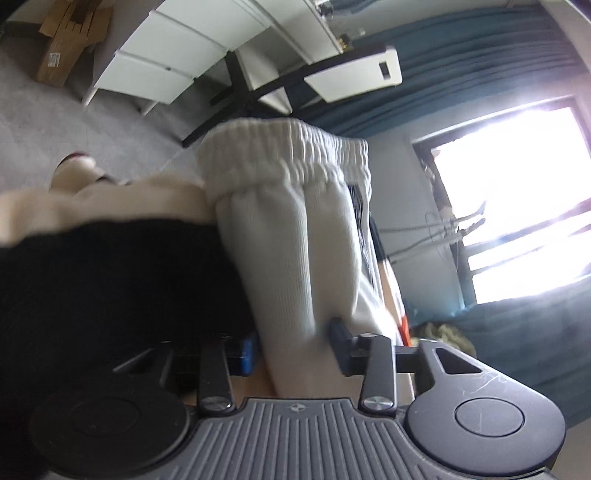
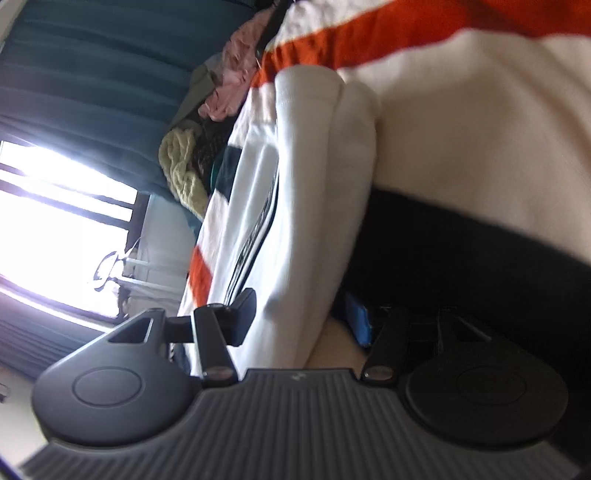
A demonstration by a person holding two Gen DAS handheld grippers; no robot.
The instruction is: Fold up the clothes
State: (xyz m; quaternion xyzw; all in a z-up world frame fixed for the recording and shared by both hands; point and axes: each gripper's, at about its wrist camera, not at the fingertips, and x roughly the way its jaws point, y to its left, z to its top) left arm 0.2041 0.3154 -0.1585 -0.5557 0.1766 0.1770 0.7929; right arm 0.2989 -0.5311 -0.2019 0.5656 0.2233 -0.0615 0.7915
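Grey carpet (image 1: 44,122) covers the floor behind a white drawer unit (image 1: 162,62), with flattened cardboard (image 1: 70,40) at the upper left, teal curtains (image 1: 480,59) and a bright window (image 1: 517,199) at right; the picture is tilted. Left wrist view: the left gripper (image 1: 295,343) is clamped on a bunched fold of a white ribbed garment (image 1: 295,236), its elastic gathered hem (image 1: 284,151) farthest from the camera. One black finger (image 1: 341,339) presses the right side of the fold; the opposite finger, with a blue pad (image 1: 245,352), sits against the left side, partly in shadow. Black fabric (image 1: 110,288) fills the left of the view, touching the garment, with cream cloth above it.

Right wrist view: the right gripper (image 2: 299,317) likewise pinches a thick fold of the white garment (image 2: 317,206), one black finger (image 2: 243,314) on its left face and a blue-padded finger (image 2: 360,323) on its right. Beyond the fold lies white cloth with orange stripes (image 2: 354,33) and dark panels. A heap of clothes (image 2: 207,125), pink and yellow-green knit among them, rests farther back against the teal curtains (image 2: 92,66). Motion blur softens both views.
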